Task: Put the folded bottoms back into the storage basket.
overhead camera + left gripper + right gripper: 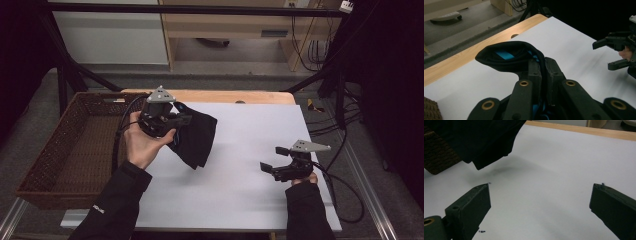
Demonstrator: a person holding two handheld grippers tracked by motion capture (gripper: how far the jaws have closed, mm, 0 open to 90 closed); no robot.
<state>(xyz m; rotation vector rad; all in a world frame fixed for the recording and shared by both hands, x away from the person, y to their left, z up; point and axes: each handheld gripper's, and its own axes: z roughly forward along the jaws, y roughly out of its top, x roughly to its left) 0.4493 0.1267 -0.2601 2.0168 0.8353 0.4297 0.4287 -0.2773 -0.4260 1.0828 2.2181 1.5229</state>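
Left tongs [186, 119] clamped on black cloth [197, 137], right tongs [274, 158] apart, wicker basket [47, 150] beside

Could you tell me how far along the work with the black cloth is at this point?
Done: the left gripper is shut on the black cloth. In hand: the cloth hangs lifted above the white sheet. Probably left: putting it into the wicker basket, which looks empty. The right gripper waits open.

Even overhead light is falling on the white sheet [250, 150], which is glowing bright while the room's left and right edges are sinking into near black. The dark cloth [486, 142] is casting a soft shadow on the sheet. All views are looking slightly soft and grainy.
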